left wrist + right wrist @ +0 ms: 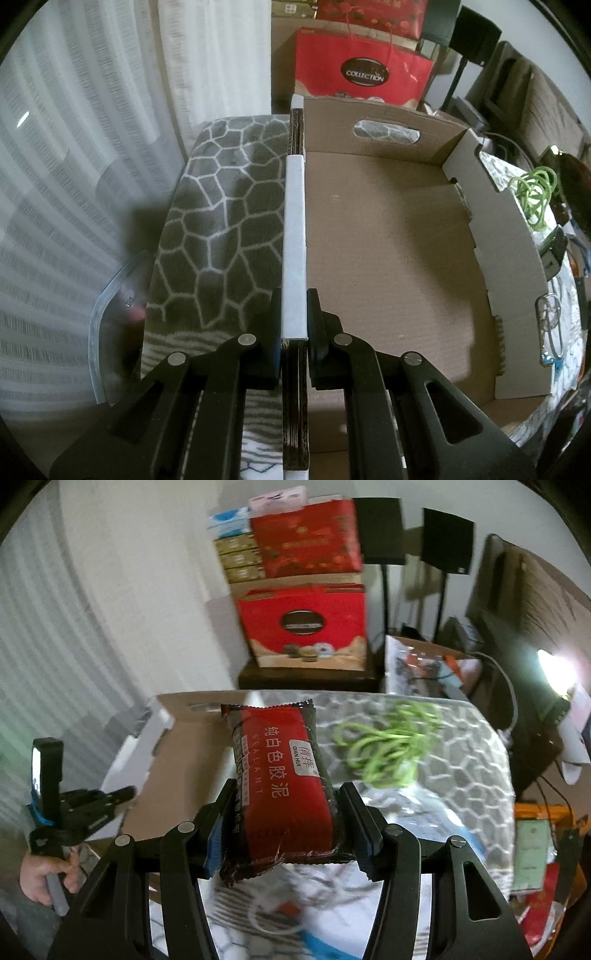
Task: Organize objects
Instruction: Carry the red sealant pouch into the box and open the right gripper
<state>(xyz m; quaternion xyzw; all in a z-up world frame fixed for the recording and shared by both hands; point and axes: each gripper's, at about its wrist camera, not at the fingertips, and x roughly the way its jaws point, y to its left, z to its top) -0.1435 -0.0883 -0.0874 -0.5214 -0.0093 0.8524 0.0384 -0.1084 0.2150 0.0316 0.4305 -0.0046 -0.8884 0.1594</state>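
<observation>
While the left gripper point(294, 314) pinches the near wall of the cardboard box point(388, 240), jaws narrow and clamped on the white-edged rim, the right gripper point(284, 827) holds the sealant packet point(284, 775) across its middle, fingers closed against both long sides.

Packet sits at 12 o'clock from the right wrist, lifted above the blanket point(461, 746), with the box at its 10 o'clock. Box floor looks bare in the left view.

Handling, my read: the foil-wrapped putty block is probably dense but slightly yielding, and the wrapper is slick. A mid-body grip is right; the crimped ends would tear or slip. Box wall is stiff corrugated board, light, and likely to slide on fabric unless held.

Surface: soft grey blanket with a white cell pattern, so nothing sits flat or firm. Green loops of cord point(388, 746) lie at 1 o'clock of the packet; a metal clip point(550, 325) at 3 o'clock of the box, outside it.

Room: red gift bag point(362, 70) and stacked cartons at 12 o'clock, curtain at 9 o'clock, cluttered floor at 3.
</observation>
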